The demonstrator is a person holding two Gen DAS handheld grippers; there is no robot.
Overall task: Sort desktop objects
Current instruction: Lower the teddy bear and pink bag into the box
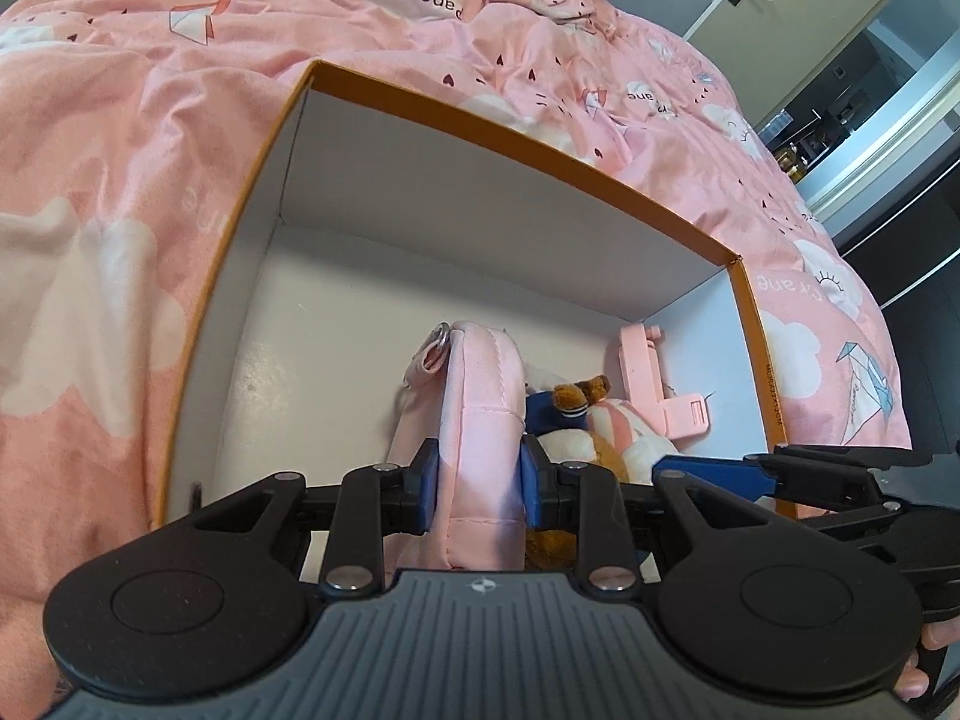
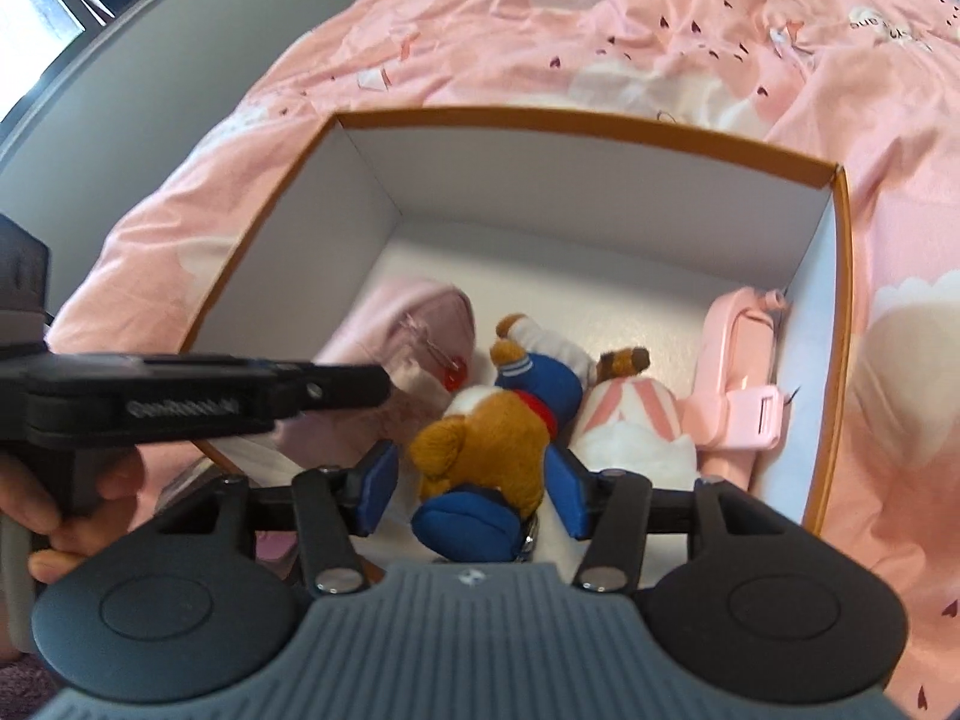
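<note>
A bed under a pink patterned quilt (image 1: 120, 192) carries an orange-rimmed white cardboard box (image 1: 498, 144), inside which the left gripper (image 1: 480, 474) clamps an upright pink fabric pouch (image 1: 477, 408) at frame centre, while the right gripper (image 2: 474, 480) straddles, unclamped, a brown plush bear in blue (image 2: 498, 438).

A pink fabric pouch (image 1: 477, 420) stands on edge at lower centre of the left wrist view, inside an orange-rimmed, white-walled box (image 1: 498, 138). Right of it lies a brown teddy bear (image 2: 486, 450) in blue and white, head toward the bottom of the frame. Further right, a pink-striped white plush (image 2: 630, 420), then a pink plastic holder (image 2: 735, 384) against the box's right wall.
</note>
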